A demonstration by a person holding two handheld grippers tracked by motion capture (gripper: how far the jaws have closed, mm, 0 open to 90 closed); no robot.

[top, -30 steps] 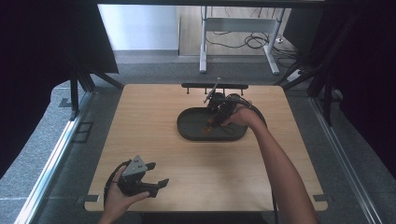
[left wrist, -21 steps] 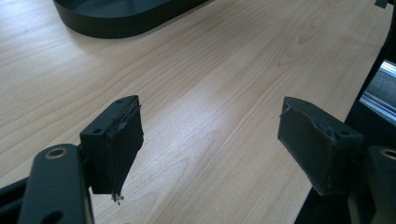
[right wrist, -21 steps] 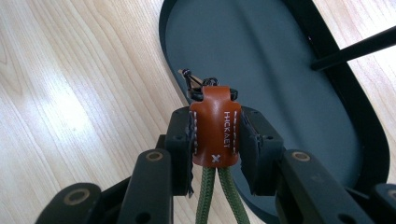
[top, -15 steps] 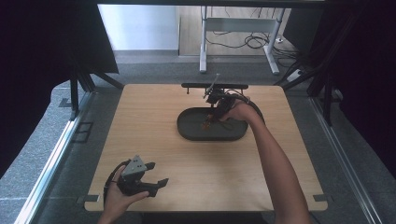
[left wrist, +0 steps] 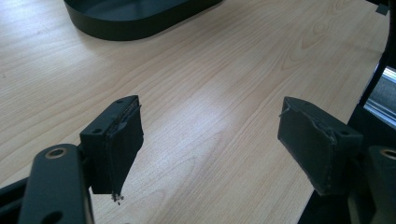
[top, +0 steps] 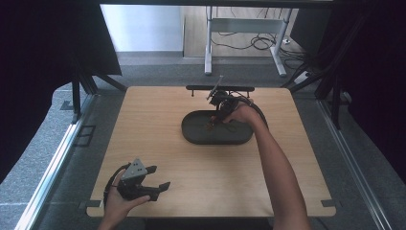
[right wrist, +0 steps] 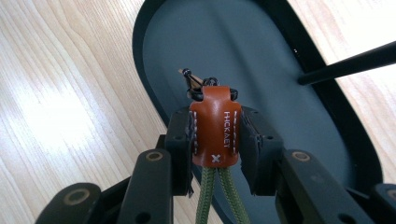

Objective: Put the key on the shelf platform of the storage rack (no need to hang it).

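Observation:
A brown leather tag point(right wrist: 215, 128) with white stitching, on green cords point(right wrist: 208, 193), is clamped between the pads of my right gripper point(right wrist: 215, 140). It hangs over the dark oval tray point(right wrist: 261, 60), its small black loop end pointing down at the tray floor. From above, my right gripper point(top: 216, 117) hovers over the tray point(top: 191, 136) at its back middle. My left gripper point(top: 155, 184) rests near the table's front left corner, jaws wide apart, nothing between its pads point(left wrist: 121, 140). The tray's edge point(left wrist: 135, 23) lies far ahead of the left gripper.
A black bar point(top: 218, 88) lies along the table's far edge behind the tray. A thin black rod point(right wrist: 345, 63) crosses the tray's rim. A metal rail point(top: 52, 158) runs past the table's left side. The wooden tabletop point(top: 201, 167) spreads between the two hands.
My right gripper has shifted slightly toward the back of the tray and sunk a little with the tag. The left hand has stayed put.

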